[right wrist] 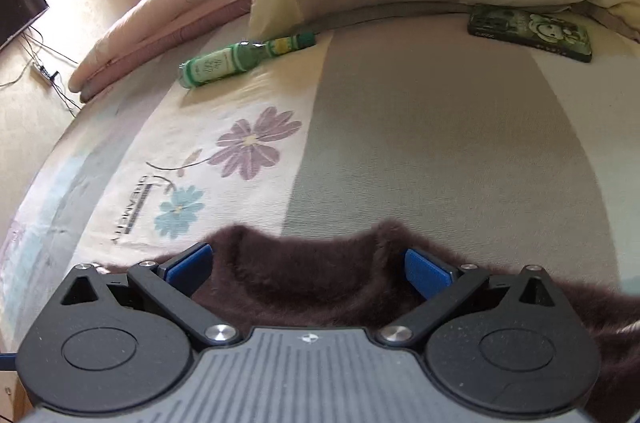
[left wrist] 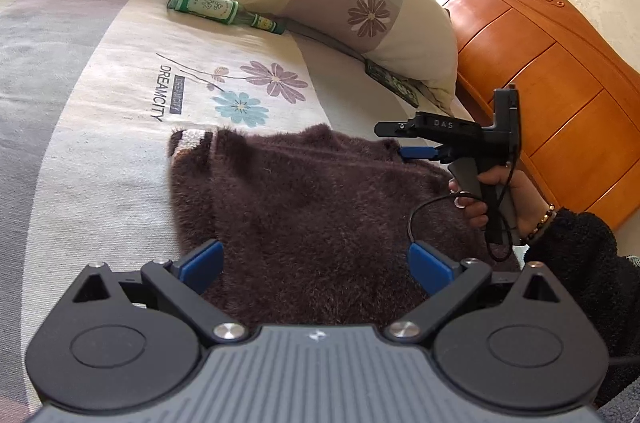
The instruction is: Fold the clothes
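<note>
A fuzzy dark brown sweater (left wrist: 304, 207) lies spread on a bed (left wrist: 100, 151) covered by a striped sheet printed with flowers. The left tool (left wrist: 316, 265) hovers over the sweater's near part, its blue pads set wide apart with nothing between them. The right tool (right wrist: 308, 269) sits above the sweater's neckline, also spread wide and gripping nothing. From the left wrist view, a hand (left wrist: 500, 199) in a dark fleecy sleeve holds the right tool's handle at the sweater's right edge. Farther up the bed, a green bottle (left wrist: 224, 9) lies on its side next to a flowered pillow (left wrist: 360, 3). A phone in a green case (right wrist: 532, 31) rests by the pillow's edge. A wooden headboard (left wrist: 540, 63) stands behind.
</note>
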{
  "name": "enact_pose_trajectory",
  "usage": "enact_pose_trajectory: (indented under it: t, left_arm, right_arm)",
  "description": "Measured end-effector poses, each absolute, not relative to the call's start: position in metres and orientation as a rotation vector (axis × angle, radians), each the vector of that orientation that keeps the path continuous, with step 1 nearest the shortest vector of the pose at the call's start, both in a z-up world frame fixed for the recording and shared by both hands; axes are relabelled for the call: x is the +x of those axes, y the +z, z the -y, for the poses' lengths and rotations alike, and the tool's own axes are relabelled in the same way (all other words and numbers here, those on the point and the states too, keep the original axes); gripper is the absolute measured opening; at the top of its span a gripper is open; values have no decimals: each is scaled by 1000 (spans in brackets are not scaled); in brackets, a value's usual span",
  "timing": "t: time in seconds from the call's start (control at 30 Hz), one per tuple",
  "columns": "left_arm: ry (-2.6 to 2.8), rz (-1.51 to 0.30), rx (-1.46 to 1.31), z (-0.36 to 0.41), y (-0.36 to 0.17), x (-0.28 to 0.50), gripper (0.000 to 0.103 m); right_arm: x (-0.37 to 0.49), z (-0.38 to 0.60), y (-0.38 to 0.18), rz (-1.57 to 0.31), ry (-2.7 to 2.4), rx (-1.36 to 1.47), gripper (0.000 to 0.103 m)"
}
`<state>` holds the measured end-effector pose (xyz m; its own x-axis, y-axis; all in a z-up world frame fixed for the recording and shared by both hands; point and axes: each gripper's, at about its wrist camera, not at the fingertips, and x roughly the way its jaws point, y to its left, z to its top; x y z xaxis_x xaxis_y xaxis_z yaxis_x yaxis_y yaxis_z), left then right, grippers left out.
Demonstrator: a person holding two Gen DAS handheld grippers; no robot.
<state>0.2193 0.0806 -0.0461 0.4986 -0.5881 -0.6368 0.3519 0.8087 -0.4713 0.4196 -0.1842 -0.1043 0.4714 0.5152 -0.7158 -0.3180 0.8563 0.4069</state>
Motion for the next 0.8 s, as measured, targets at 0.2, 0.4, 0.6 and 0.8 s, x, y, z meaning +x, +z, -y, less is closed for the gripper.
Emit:
enact_pose_trajectory:
  t: [0.2, 0.4, 0.6, 0.8]
  left_arm:
    - [-555, -870, -277, -83, -42, 212, 99]
    - [-522, -869, -288, -88, -44, 212, 99]
    - [-546, -868, -274, -80, -41, 209, 99]
    - [-538, -854, -287, -83, -41, 209, 99]
  right_arm:
    - [432, 177, -108, -960, 506, 228, 103]
    - [416, 171, -93, -1004, 519, 198, 103]
    - [416, 161, -113, -1030, 508, 145, 103]
    - [413, 182, -83, -963, 488, 221, 103]
